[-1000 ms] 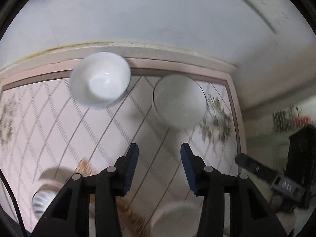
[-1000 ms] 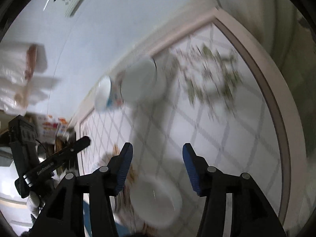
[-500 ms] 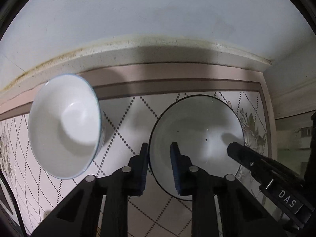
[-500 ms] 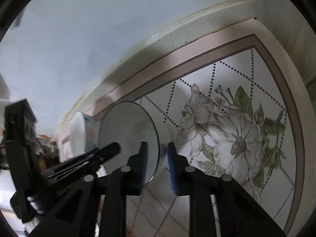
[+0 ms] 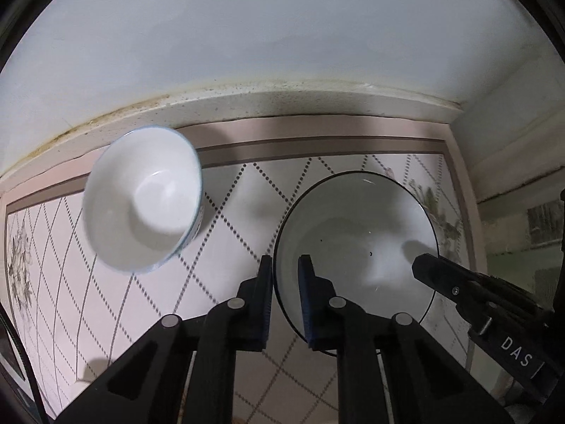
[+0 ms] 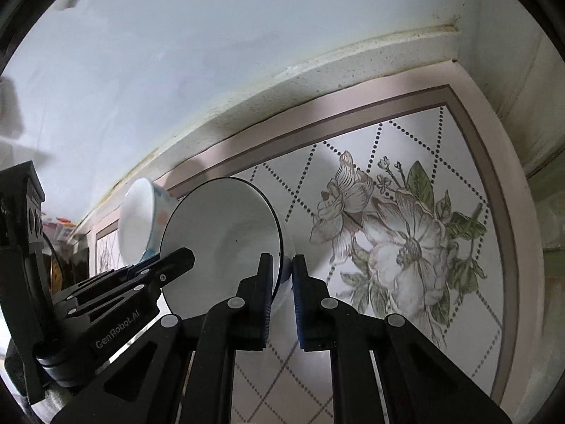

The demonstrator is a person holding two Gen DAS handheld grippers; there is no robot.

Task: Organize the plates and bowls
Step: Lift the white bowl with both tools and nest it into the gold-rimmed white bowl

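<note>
While both of my tools were clamped on the same black-rimmed bowl (image 5: pixel 356 247), I judged the step in hand to be a two-sided lift. My left hand-held gripper (image 5: pixel 285 282) had its jaws drawn narrow over the bowl's near-left rim, one pad inside and one outside. My right hand-held gripper (image 6: pixel 282 275) pinched the opposite edge in the same way, jaws nearly together on the thin wall. The bowl sat on the patterned table (image 5: pixel 229 247), towards its right corner and not far from the pale kerb along the wall (image 5: pixel 282 35).

To do this well, I thought both sides needed to rise together and level, since a thin glazed rim can slip from flat pads if one side leads. A slow, even raise would suit, with no twisting between the two grips.

Just beside it on the left stood the blue-rimmed bowl (image 5: pixel 143 199), apart from the held one but close enough to be knocked if I swung that way; it looked the likely place to nest. Whether the black-rimmed bowl had left the table I could not tell.
</note>
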